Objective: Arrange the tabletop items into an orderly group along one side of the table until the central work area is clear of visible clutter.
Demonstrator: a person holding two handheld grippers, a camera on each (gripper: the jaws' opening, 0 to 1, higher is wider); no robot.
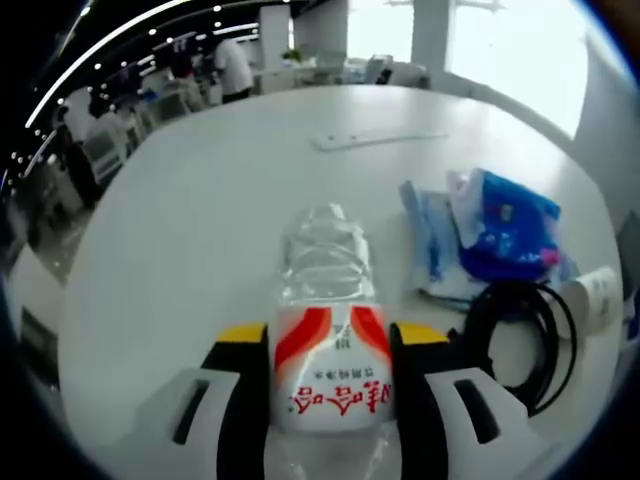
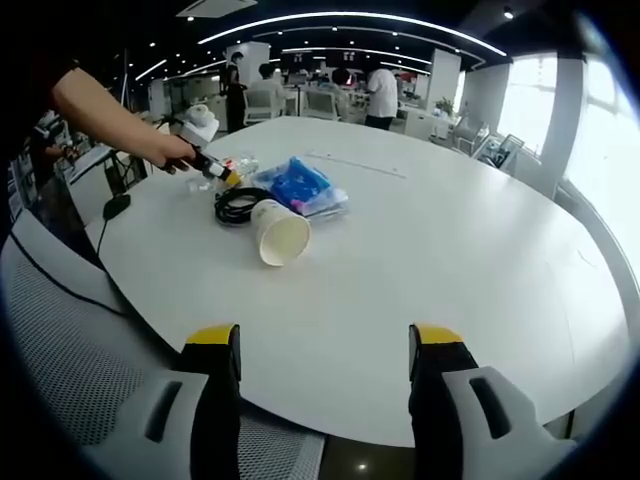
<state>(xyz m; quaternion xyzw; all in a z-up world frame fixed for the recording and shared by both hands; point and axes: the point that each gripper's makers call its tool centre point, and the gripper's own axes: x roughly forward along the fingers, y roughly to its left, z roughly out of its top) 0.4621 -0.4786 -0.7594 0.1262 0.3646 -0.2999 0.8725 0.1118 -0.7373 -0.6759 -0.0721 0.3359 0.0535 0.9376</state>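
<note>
A clear plastic water bottle (image 1: pixel 328 330) with a white and red label lies between the jaws of my left gripper (image 1: pixel 333 340), which is shut on it over the white table (image 1: pixel 200 230). To its right lie a blue tissue pack (image 1: pixel 505 225), a coiled black cable (image 1: pixel 520 330) and a paper cup (image 1: pixel 598 298). In the right gripper view my right gripper (image 2: pixel 325 345) stands open above the near table edge, with nothing between its fingers. Farther off sit the tipped paper cup (image 2: pixel 281 235), the black cable (image 2: pixel 236 206), the blue pack (image 2: pixel 303 186) and the left gripper (image 2: pixel 215 172) in a person's hand.
A flat white strip (image 1: pixel 378 139) lies far across the table. A mesh chair (image 2: pixel 90 370) stands at the near table edge in the right gripper view. Desks, chairs and people fill the office behind the table.
</note>
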